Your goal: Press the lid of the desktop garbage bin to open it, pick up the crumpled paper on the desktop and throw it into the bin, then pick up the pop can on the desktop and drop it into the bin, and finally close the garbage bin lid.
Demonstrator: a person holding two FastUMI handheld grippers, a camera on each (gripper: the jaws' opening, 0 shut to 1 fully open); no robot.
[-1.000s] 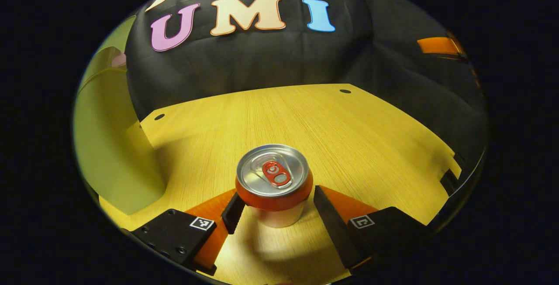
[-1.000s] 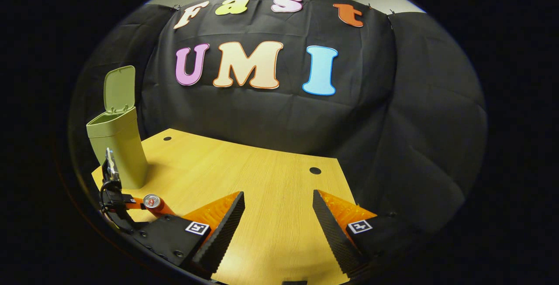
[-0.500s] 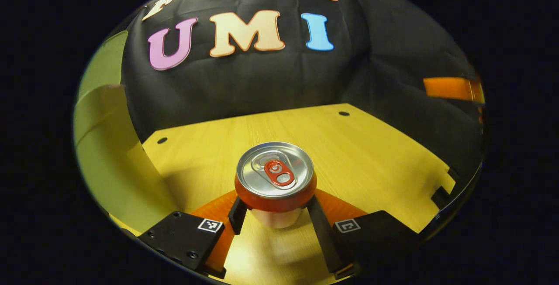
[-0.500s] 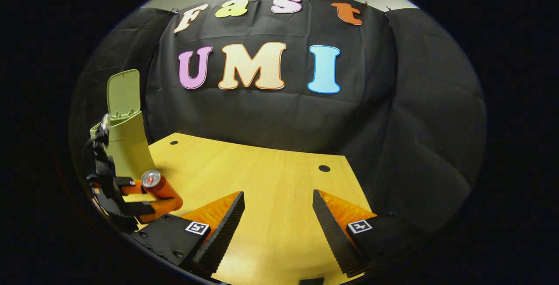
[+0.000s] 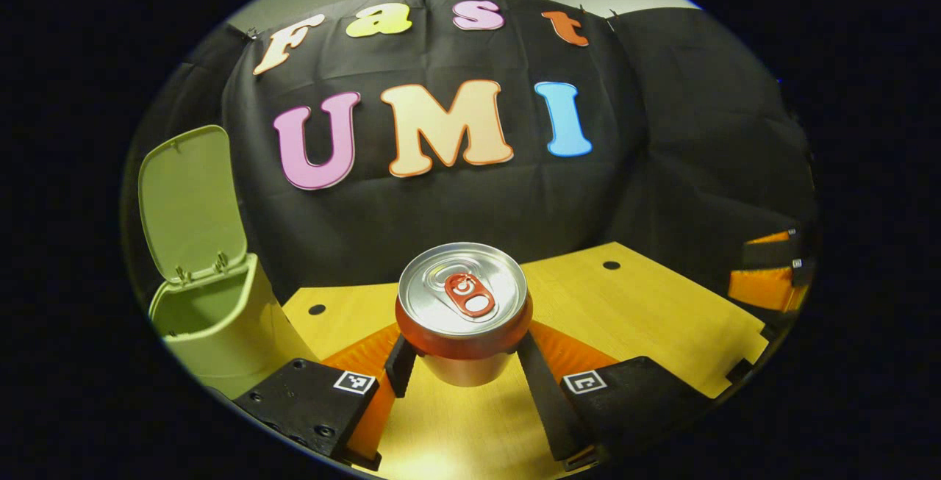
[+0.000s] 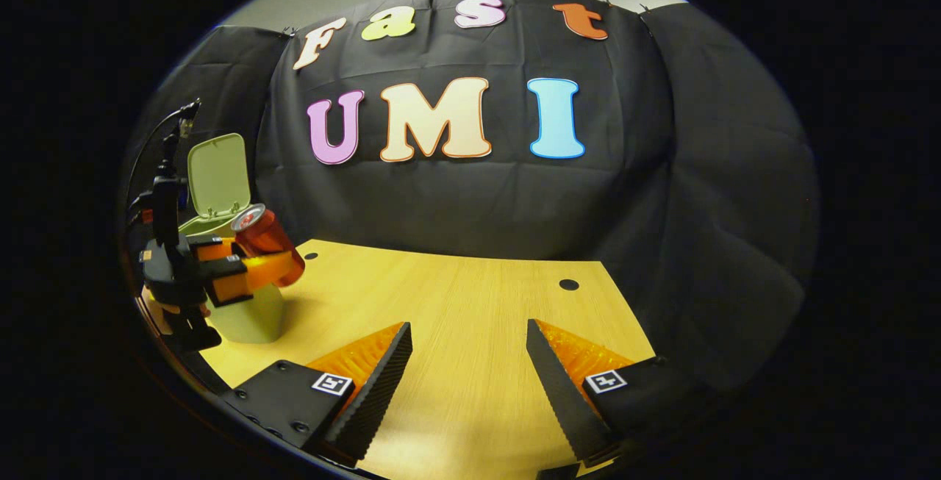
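The orange aluminium pop can (image 5: 463, 311) is held clamped between both fingers of the left hand-held gripper (image 5: 462, 359), above the wooden tabletop (image 5: 647, 318), beside the open green plastic bin (image 5: 213, 318).

Glossy metal pop can (image 5: 463, 311), matt plastic bin (image 5: 220, 326), wood-grain tabletop (image 6: 470, 333).

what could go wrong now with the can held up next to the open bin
1. The left tongs pinch the pop can low on its body, so it might tip or slip before release.
2. In the right gripper view the can is beside the bin's opening rather than clearly over it; released early, it may strike the rim or fall to the table.
3. The upright lid stands close and could be knocked.
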